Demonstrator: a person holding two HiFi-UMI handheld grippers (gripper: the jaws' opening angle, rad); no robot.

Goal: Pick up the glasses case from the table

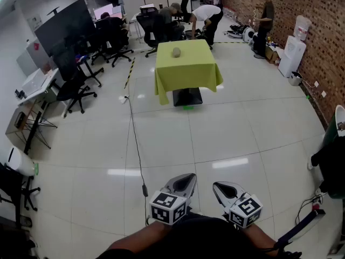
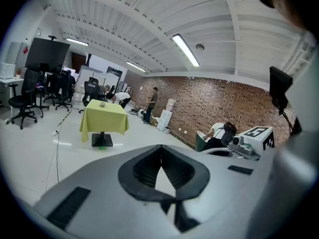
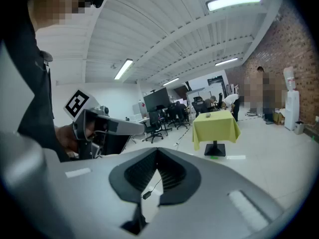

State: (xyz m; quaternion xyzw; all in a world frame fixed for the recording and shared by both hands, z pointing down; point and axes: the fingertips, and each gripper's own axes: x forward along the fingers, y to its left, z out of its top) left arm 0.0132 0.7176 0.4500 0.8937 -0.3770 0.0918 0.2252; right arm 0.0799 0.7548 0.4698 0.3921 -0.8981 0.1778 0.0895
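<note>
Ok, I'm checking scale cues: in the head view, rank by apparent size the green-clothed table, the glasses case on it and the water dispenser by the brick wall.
Largest: green-clothed table.
Then: water dispenser.
Smallest: glasses case.
All three stand far off at roughly similar range, so nearness hardly skews this.

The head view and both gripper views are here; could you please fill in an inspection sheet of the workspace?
Surface: small table under a yellow-green cloth, far across the floor.
Job's things: grey glasses case lying on the cloth, not yet picked up.
Clutter: nothing seen on the table beside the case.
Grippers: left gripper and right gripper both shut and empty, held close to the person, far from the table.
Cables: black cable runs over the floor from near the table toward the person.
Surroundings: office chairs at left, brick wall at right, people behind the table.
</note>
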